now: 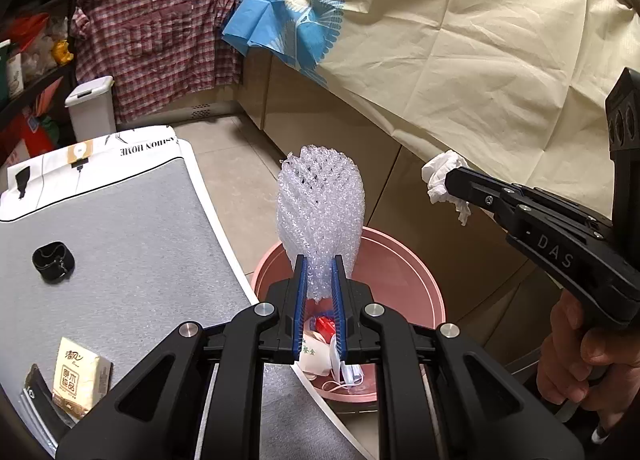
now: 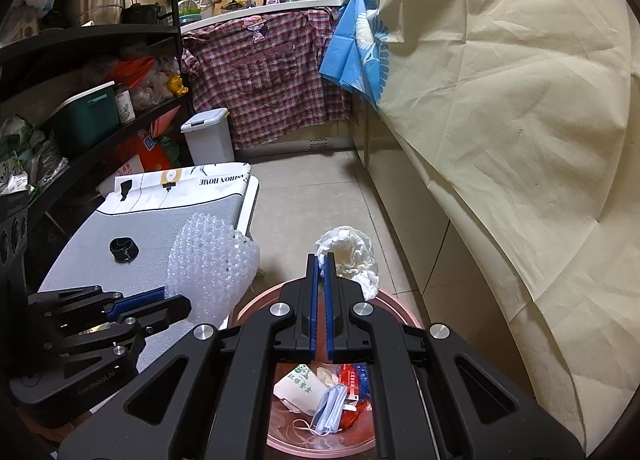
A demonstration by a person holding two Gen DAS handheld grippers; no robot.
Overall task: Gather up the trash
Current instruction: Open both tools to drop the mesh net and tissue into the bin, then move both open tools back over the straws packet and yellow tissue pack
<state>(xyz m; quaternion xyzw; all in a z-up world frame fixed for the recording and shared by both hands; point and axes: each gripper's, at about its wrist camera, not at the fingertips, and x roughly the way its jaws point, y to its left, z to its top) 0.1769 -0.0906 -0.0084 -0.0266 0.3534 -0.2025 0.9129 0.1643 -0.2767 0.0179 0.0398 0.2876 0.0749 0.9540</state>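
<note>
Pinching bubble wrap [image 1: 320, 212] upright, left hand-held gripper [image 1: 319, 260] hovers over pink bin [image 1: 424, 284] (right clamps tissue [image 2: 352, 256]).

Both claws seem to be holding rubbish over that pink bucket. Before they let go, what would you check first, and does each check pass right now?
1. Left gripper grips the bubble wrap: ok, pads press its lower end.
2. Right gripper grips the crumpled tissue: ok, jaws shut on it.
3. Bubble wrap over the pink bucket: ok in the left wrist view; the right wrist view shows it nearer the table edge, so cannot tell fully.
4. Tissue over the bucket: cannot tell; it sits near the far rim.
5. Room in the bucket: ok, only a face mask and wrappers at the bottom.
</note>
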